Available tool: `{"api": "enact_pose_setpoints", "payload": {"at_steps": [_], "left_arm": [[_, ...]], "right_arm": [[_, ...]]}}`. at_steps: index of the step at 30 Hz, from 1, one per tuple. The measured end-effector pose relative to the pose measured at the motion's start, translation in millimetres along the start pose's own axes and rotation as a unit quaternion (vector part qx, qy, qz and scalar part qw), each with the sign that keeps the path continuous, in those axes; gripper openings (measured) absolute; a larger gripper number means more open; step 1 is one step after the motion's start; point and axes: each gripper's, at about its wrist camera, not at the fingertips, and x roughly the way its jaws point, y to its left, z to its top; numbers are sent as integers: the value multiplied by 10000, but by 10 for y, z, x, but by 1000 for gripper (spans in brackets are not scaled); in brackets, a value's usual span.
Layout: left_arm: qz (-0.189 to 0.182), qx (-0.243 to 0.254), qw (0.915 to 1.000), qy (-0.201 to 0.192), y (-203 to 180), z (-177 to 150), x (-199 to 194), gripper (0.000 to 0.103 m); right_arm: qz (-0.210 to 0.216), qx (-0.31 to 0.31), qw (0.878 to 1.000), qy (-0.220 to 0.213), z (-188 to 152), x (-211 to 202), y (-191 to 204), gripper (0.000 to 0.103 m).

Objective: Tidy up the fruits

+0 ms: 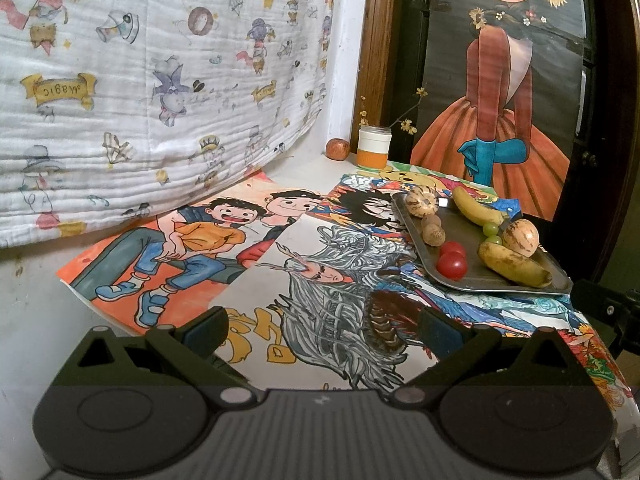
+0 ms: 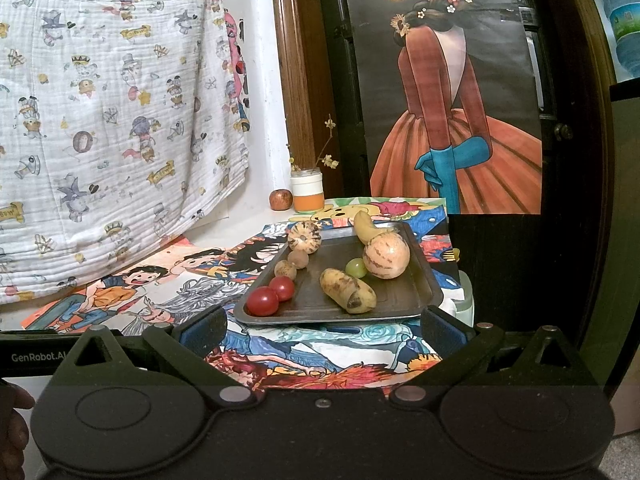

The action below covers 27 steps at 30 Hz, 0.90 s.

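A grey metal tray [image 2: 416, 280] holds fruit: two red tomatoes [image 2: 263, 300], two small brown fruits [image 2: 285, 268], two striped melons [image 2: 386, 256], two bananas [image 2: 348, 290] and green grapes [image 2: 356, 267]. In the left wrist view the tray [image 1: 472, 284] is at the right, with tomatoes [image 1: 451, 265], a near banana [image 1: 514, 266] and a melon [image 1: 520, 237]. My left gripper [image 1: 322, 330] is open and empty above the drawings, left of the tray. My right gripper [image 2: 322, 330] is open and empty just before the tray's front edge.
A red apple [image 1: 337, 149] and a white-and-orange jar [image 1: 374, 148] with twigs stand at the back by the wall. Coloured drawings [image 1: 192, 240] cover the table. A printed cloth [image 1: 140, 80] hangs at the left. A poster [image 2: 452, 120] and a dark door are behind.
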Motion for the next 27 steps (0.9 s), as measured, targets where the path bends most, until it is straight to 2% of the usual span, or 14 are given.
{"api": "enact_pose_setpoints", "payload": {"at_steps": [17, 27], "left_arm": [[-80, -9, 10000, 12, 1, -8, 1, 103], [64, 110, 9999, -54, -49, 3, -41, 103]], "right_arm": [[0, 3, 10000, 5, 3, 3, 2, 103], [-4, 1, 10000, 8, 1, 2, 8, 103]]}}
